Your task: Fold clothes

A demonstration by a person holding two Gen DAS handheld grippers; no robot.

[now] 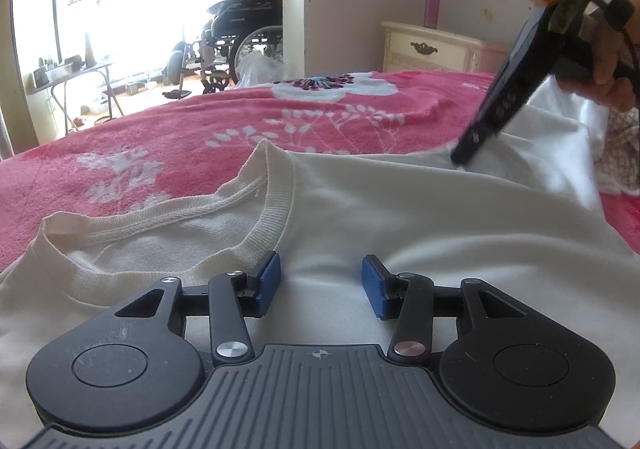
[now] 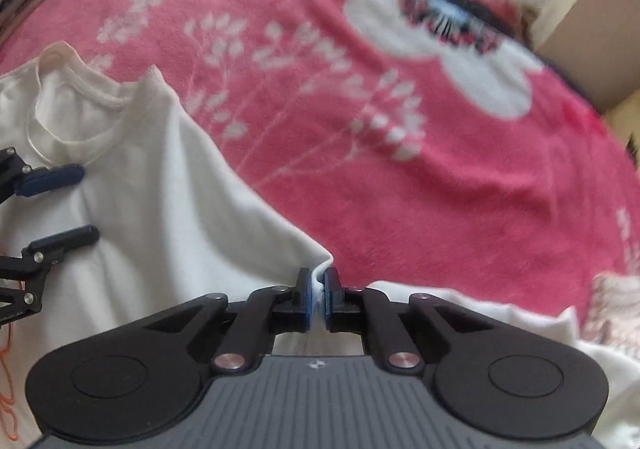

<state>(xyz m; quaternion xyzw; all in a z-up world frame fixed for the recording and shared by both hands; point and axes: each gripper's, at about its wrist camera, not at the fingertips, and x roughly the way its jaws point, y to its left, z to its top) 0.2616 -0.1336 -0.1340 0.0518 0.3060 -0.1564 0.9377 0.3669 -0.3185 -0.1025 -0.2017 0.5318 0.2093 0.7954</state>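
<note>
- My right gripper (image 2: 319, 289) is pinched tight on a fold of the shirt's (image 2: 168, 217) edge; a sliver of white cloth shows between the blue pads (image 2: 306, 299), so the hold looks real, though thin.
- My left gripper (image 1: 319, 285) stands about half open, nothing clamped, its pads (image 1: 269, 283) resting on or just over the chest of the shirt, right below the collar (image 1: 276, 205) (I cannot tell whether they actually press down).
- The shirt lies spread on the pink blanket (image 2: 400, 189), collar toward the far side of the bed, with my right hand's corner drawn up into a small peak.
- I judge the cloth light, soft and limp: it will sag and drape from any single point, so one pinch carries only a corner and the rest drags.
- The blanket looks fuzzy, so I expect the shirt to cling to it rather than slide; lifting should beat dragging.
- Best holds, in my view: the hemmed edge or shoulder seam, and the ribbed collar, which is thicker and less likely to slip out.
- A shallow pinch (like my right one) could let go if I pull hard.
- More white fabric (image 1: 560, 129) is heaped just beyond, near my right hand.
</note>
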